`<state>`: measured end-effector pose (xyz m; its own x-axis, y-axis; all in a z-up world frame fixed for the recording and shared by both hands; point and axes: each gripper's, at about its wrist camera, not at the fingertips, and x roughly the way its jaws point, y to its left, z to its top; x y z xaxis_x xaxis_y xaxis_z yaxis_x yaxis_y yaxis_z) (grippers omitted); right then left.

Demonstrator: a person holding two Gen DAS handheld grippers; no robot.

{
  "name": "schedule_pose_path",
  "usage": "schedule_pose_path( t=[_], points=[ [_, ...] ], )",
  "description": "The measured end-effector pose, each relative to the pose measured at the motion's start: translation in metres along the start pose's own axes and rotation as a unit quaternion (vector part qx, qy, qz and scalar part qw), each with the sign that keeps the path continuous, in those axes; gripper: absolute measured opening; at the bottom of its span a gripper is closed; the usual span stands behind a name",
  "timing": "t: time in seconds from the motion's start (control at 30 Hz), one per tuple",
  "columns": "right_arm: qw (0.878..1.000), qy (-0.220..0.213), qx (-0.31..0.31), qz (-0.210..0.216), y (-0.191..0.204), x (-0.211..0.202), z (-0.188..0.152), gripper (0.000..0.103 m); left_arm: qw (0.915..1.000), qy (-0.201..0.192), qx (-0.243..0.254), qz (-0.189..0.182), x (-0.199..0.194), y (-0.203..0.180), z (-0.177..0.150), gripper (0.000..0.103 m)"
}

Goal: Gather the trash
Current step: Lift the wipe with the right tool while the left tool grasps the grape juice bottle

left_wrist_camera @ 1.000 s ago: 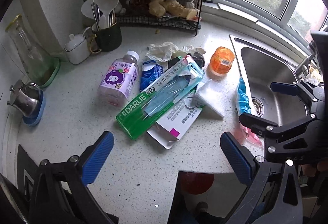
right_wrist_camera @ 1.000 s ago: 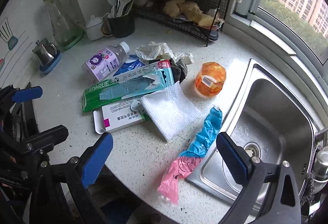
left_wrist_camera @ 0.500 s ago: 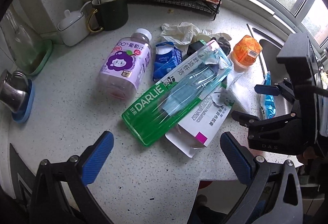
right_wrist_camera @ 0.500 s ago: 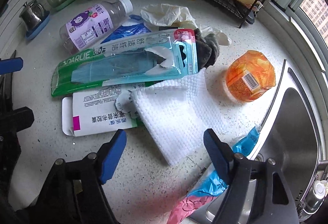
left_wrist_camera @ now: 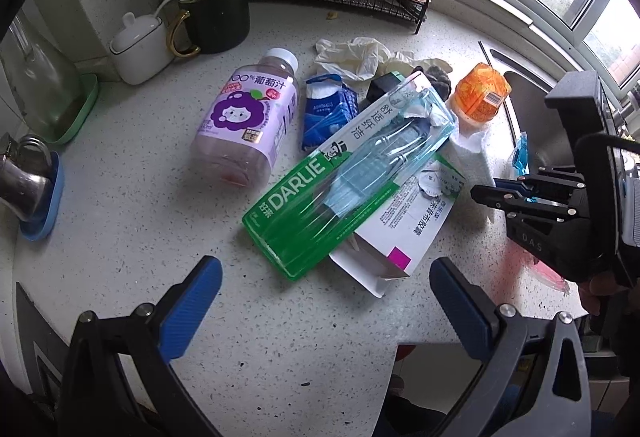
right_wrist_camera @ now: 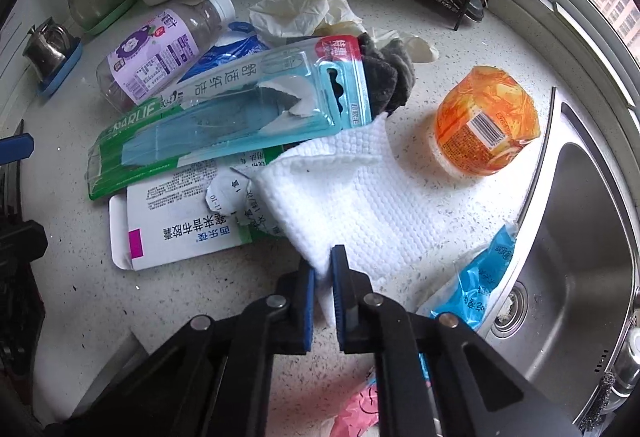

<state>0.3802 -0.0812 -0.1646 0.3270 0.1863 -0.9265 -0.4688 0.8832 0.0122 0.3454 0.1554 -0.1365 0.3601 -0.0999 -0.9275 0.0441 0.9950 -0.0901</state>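
Paper towel, white and limp, lies near the bench's front edge beside the sink; the right claw has just closed, pinching its near corner. Light, likely tears easily. Left claw hovers apart.
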Motion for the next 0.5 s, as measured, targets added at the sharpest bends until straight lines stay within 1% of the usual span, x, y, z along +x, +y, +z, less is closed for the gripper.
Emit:
schedule_pose_path(
  t=[0.13,0.23,0.33,0.4,0.5],
  points=[
    [0.999,-0.013,0.037,0.013,-0.009,-0.018,-0.003,0.005,0.9999,-0.009,0.005,0.0,-0.009,0.004,0.007,0.103],
    [0.997,-0.028,0.068,0.026,-0.019,-0.038,-0.002,0.005,0.9998,-0.014,0.011,0.008,-0.013,0.009,0.018,0.103],
    [0.994,-0.047,0.1,0.022,-0.027,-0.054,-0.003,0.005,0.9998,-0.008,0.01,0.015,-0.013,0.016,0.031,0.103],
    [0.99,-0.057,0.12,0.034,-0.032,-0.065,-0.005,0.005,0.9999,-0.004,0.013,0.01,-0.011,0.021,0.041,0.103],
    [0.986,-0.064,0.144,0.047,-0.037,-0.079,-0.008,0.004,0.9996,-0.004,0.023,0.013,-0.004,0.026,0.057,0.103]
  ],
)
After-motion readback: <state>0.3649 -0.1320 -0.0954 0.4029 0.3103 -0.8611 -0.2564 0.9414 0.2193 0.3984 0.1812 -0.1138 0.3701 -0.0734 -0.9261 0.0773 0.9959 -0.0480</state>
